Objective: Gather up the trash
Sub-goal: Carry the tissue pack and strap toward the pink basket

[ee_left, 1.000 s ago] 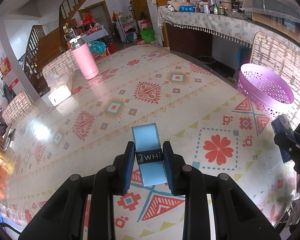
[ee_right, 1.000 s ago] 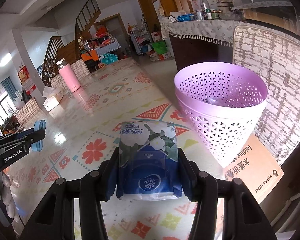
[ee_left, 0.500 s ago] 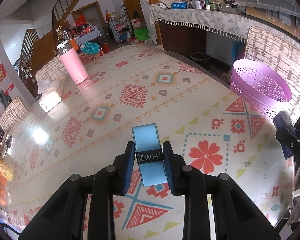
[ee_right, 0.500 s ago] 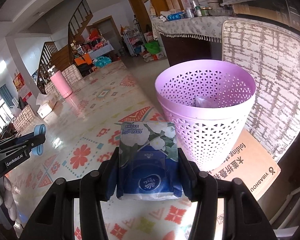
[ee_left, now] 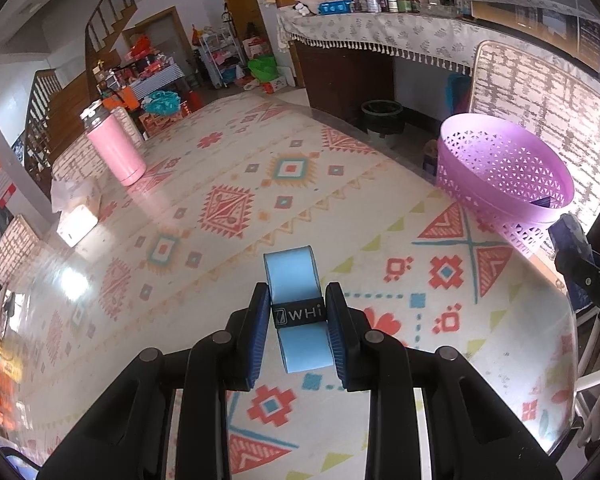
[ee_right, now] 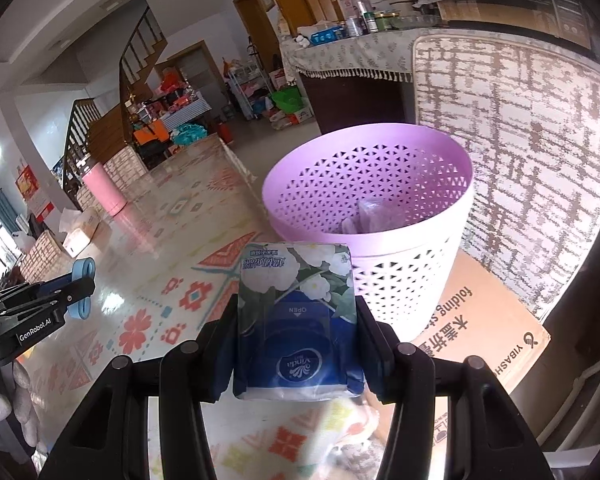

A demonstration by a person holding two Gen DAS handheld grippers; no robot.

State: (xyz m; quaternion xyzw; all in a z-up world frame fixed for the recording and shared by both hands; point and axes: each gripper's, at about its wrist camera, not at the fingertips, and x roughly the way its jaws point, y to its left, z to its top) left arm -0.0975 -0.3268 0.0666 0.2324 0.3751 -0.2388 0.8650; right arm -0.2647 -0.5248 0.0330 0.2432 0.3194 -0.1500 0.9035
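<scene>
My left gripper (ee_left: 298,312) is shut on a light blue roll with a black band (ee_left: 296,300) and holds it above the patterned table (ee_left: 220,208). My right gripper (ee_right: 296,320) is shut on a blue and white tissue pack (ee_right: 296,312), held just in front of the purple perforated basket (ee_right: 380,200). The basket also shows at the right in the left wrist view (ee_left: 500,176). Some clear wrapping (ee_right: 368,216) lies inside it. The left gripper with its roll shows at the left of the right wrist view (ee_right: 80,288).
A pink tumbler (ee_left: 116,148) and a white tissue box (ee_left: 76,216) stand at the table's far left. The basket sits on a cardboard box (ee_right: 480,328) beside a woven chair back (ee_right: 520,140). A cluttered counter (ee_left: 380,28) runs behind.
Both grippers have moved toward the purple basket with their loads. The basket looms larger in both views, and the tissue pack is now close to its rim.
</scene>
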